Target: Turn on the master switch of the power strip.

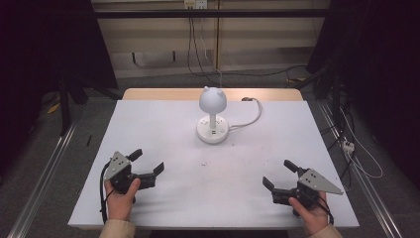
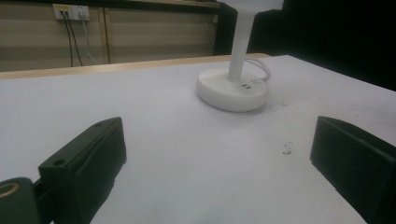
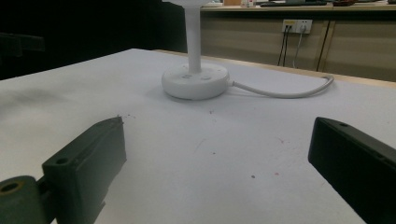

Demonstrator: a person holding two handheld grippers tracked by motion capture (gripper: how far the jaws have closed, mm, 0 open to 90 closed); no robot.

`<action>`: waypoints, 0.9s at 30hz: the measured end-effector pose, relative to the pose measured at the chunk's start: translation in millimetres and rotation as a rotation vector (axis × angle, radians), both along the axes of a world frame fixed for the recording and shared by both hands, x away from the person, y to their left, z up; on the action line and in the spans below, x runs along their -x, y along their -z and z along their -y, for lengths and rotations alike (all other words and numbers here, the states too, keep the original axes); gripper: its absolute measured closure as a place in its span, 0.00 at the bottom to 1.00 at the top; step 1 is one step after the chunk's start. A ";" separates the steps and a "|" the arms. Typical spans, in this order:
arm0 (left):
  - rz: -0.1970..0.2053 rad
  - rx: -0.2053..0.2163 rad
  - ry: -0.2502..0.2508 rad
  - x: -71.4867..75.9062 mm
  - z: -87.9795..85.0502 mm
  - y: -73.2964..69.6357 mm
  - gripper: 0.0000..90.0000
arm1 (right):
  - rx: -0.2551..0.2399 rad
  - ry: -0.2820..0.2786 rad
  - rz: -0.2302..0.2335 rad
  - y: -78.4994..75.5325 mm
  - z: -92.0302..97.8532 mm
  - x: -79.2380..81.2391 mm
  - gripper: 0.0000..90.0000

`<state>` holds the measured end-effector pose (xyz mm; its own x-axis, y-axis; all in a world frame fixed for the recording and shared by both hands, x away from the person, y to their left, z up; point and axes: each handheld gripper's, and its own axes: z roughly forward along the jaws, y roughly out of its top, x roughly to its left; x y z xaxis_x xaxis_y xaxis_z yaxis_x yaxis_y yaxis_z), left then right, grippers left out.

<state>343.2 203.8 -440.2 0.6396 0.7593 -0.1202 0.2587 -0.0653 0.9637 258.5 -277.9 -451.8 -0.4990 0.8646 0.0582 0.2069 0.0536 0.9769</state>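
At the far middle of the table stands a white lamp, its cord trailing back over the edge. It looks light, rigid and smooth; the thin stem seems the best place to grip, since the round shade could slip. No writing is legible. The left gripper and right gripper rest near the front edge, fingers wide apart and empty.

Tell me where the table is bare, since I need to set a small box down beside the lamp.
The white table is bare left of the lamp, and across the wide strip between its base and the left gripper and right gripper. Right of the lamp, its cord loops toward the far edge, so that corner is tighter.
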 end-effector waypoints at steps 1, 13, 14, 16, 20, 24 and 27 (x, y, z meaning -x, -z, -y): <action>0.001 0.001 0.002 -1.2 2.5 -0.4 0.04 | -0.001 0.000 0.001 -0.2 0.0 0.1 0.04; -0.018 0.003 0.050 -9.3 28.0 -1.3 0.04 | 0.002 -0.003 0.006 -1.0 0.1 0.5 0.04; -0.020 0.009 0.051 -9.6 29.7 -1.5 0.04 | 0.004 -0.004 0.005 -1.2 0.2 0.6 0.04; -0.013 0.007 0.057 -10.1 32.5 -2.3 0.04 | 0.001 -0.003 0.005 -1.7 -0.1 0.9 0.04; -0.002 0.013 0.058 -10.5 33.4 -4.1 0.04 | 0.001 -0.005 0.002 -2.2 0.1 -0.4 0.04; 0.005 0.007 0.052 -9.7 30.6 -5.1 0.04 | 0.002 -0.009 0.006 -4.2 -1.6 -3.0 0.04; 0.011 -0.003 0.049 -7.7 26.5 -6.4 0.04 | 0.010 -0.012 0.001 -5.9 -3.9 -8.2 0.04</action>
<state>350.9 177.3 -433.8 0.6770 0.7276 -0.1113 0.2448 -0.0800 0.9663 266.7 -274.0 -446.0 -0.5090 0.8594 0.0492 0.2057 0.0659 0.9764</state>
